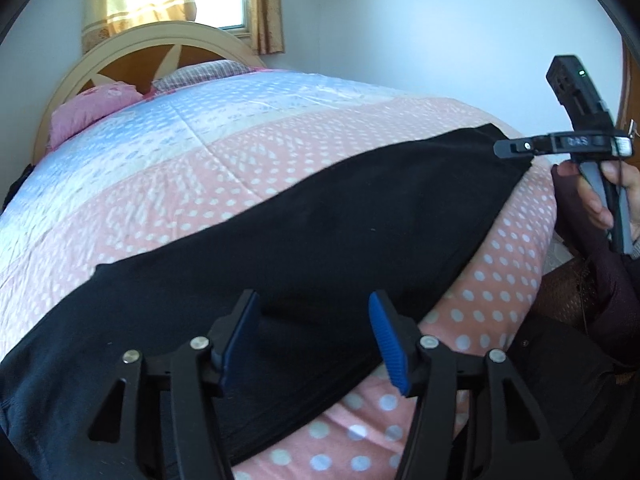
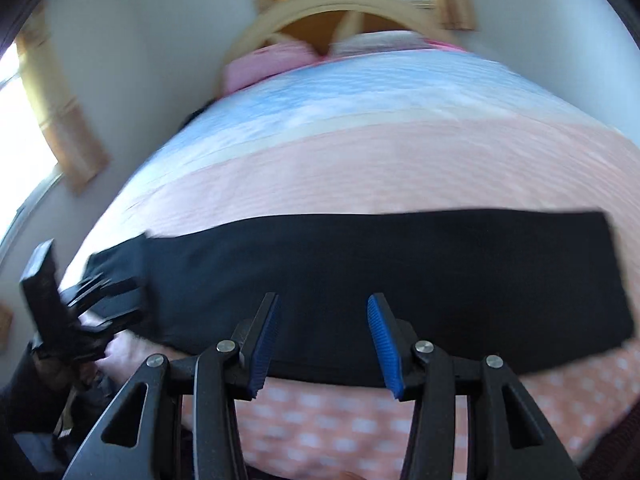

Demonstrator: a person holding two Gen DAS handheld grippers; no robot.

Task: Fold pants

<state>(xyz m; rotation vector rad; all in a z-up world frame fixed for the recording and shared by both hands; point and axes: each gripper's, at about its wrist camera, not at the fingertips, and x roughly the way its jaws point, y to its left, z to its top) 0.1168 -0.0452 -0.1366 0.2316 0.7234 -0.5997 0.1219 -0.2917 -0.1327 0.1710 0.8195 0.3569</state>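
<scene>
While both of my grippers hover above the bed, the long black fabric pants [image 1: 320, 248] lie flat as one narrow strip across the pink polka-dot quilt [image 1: 248, 168] near the foot of the bed, apparently already doubled leg on leg. I judge they were laid this way so that the strip can next be folded end to end.

My left gripper [image 1: 314, 344] sits over the strip's left half with its jaws spread wide and nothing between the blue pads [image 1: 386, 344]. My right gripper [image 2: 322, 346] hangs above the near hem toward the middle, jaws likewise spread and empty. The right wrist view is blurred, so fine contact there cannot be confirmed; neither pair appears to touch the cloth.

Edges: in the left wrist view the far end of the strip runs out at two o'clock, just beside my right gripper's body. The near long edge lies close to the quilt's border at six o'clock, with only a thin margin of dotted fabric showing.

Open room: toward twelve o'clock the quilt is bare up to the pink pillow [image 1: 92, 110] and the arched wooden headboard [image 1: 132, 46]. That leaves ample surface for carrying an end across; the tight side is the near border, where cloth could slip off.
</scene>
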